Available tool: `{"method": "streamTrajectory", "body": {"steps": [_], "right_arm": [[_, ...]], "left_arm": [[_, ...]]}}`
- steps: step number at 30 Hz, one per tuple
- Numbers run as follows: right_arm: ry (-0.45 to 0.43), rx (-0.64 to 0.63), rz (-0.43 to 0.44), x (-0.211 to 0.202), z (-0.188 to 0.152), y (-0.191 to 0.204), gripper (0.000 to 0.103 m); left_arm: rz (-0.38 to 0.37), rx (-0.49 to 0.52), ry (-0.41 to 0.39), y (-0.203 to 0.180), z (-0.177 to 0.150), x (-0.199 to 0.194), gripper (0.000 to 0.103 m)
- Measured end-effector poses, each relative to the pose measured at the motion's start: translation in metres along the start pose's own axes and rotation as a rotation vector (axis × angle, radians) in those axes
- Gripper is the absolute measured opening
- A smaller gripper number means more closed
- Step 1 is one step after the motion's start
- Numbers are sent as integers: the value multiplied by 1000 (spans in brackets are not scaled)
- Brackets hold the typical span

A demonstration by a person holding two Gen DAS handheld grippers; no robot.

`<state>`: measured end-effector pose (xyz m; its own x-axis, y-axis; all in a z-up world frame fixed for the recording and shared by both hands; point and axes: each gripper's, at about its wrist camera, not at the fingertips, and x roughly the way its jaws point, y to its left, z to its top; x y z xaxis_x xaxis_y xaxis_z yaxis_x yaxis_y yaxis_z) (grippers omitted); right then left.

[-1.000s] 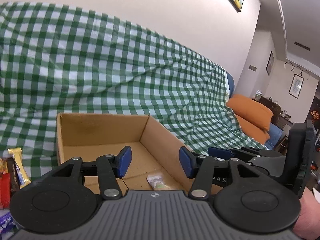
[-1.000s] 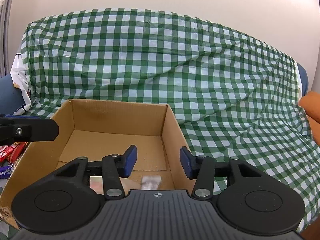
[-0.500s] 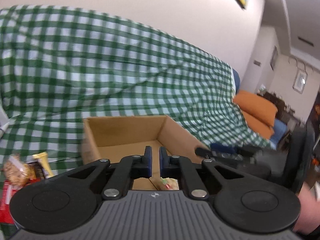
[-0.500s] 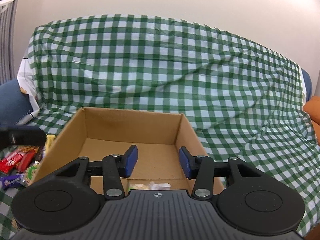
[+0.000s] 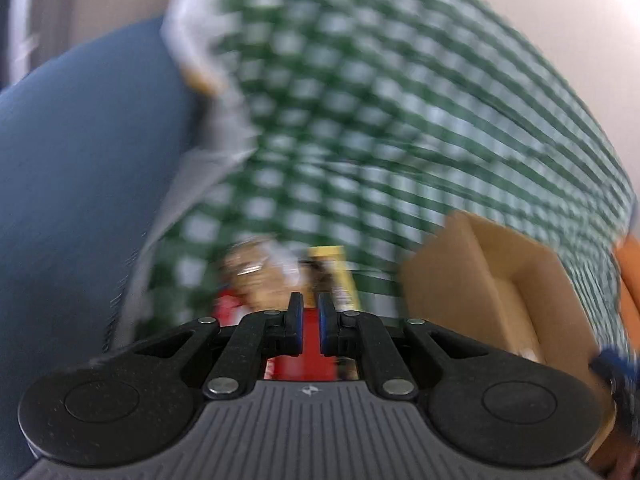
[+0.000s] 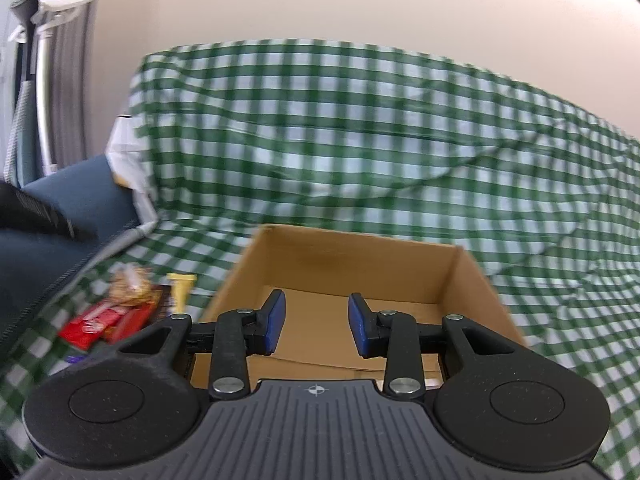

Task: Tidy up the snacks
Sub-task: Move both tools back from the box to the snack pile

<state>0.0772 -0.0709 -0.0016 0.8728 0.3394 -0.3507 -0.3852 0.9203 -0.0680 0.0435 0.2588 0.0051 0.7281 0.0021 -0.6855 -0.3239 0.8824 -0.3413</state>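
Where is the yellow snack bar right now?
In the right wrist view the yellow snack bar lies on the checked cloth, just left of the cardboard box, beside the red wrappers.

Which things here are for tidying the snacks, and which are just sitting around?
For the job:
cardboard box
snack pile
left gripper, nearly shut
right gripper, open

Just around:
green checked cloth
blue cushion
orange cushion

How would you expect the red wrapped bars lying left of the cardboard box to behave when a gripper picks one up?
The red wrapped bars look flat and rigid, so one would probably stay stiff rather than droop. Their glossy wrappers may be somewhat slippery between the pads. They overlap in a pile beside the cardboard box, so lifting one might drag a neighbour along.
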Motion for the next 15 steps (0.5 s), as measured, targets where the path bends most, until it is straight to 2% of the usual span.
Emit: {"method": "streamTrajectory", "body": {"steps": [3, 9, 15], "right_arm": [[6, 3, 62, 4, 4, 20, 36], [26, -14, 188, 17, 4, 80, 36], [83, -154, 173, 40, -16, 138, 36]], "left_arm": [[16, -89, 29, 21, 4, 5, 7], [82, -108, 74, 32, 2, 15, 8], [109, -72, 106, 24, -4, 26, 12]]}}
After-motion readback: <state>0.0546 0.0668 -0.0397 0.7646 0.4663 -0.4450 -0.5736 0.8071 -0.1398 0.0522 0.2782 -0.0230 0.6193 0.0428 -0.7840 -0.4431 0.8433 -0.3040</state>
